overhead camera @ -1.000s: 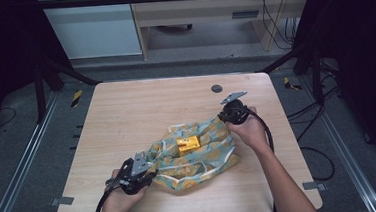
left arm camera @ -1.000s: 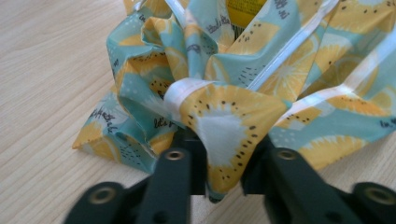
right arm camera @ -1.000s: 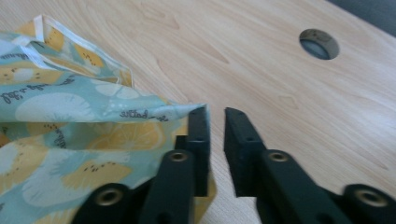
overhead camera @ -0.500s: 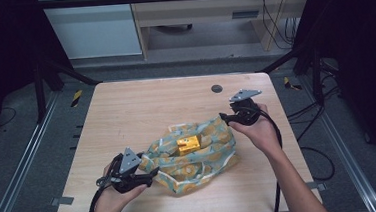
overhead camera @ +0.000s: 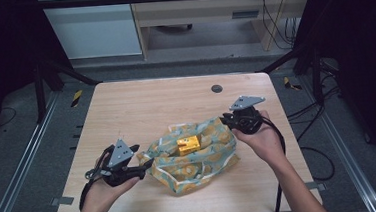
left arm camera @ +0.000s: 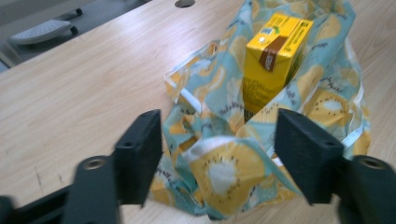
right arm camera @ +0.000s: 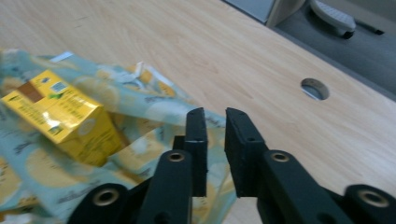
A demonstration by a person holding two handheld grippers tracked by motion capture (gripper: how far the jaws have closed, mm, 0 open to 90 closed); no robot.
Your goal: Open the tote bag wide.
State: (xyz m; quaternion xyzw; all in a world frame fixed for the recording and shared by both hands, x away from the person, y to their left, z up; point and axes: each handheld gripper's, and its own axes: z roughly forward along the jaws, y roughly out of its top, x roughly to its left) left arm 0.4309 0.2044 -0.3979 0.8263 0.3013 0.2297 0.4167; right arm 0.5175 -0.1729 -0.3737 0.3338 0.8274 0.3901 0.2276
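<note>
The fruit-print bag (overhead camera: 194, 158) lies crumpled on the table (overhead camera: 141, 107), a little toward my side of its middle, its blue-green cloth covered in yellow lemon and kiwi slices. A yellow drink carton (overhead camera: 188, 145) sits in the bag's open middle; in my left gripper view the carton (left arm camera: 273, 56) stands up out of the folds with its brown-and-white top panel showing, and in my right gripper view it (right arm camera: 56, 116) lies tilted among the cloth.

My left gripper (overhead camera: 142, 165) is at the bag's near-left corner. Its jaws have just been closing a little, yet they stand spread on either side of a bunched fold of the bag (left arm camera: 224, 172); that fold sits between them, and I see a gap to the right jaw, so they do not pinch it. My left hand (overhead camera: 101, 189) holds the gripper from below.

My right gripper (overhead camera: 225, 119) is at the bag's far-right edge, held in my right hand (overhead camera: 261, 138). Its jaws have just been closing and are now almost pressed together, with a thin slit between them. The bag's rim (right arm camera: 154, 77) lies just behind their tips; I cannot tell whether any cloth is caught in them.

Beyond the bag, a round cable hole (overhead camera: 217, 88) is set into the table near its far edge.
</note>
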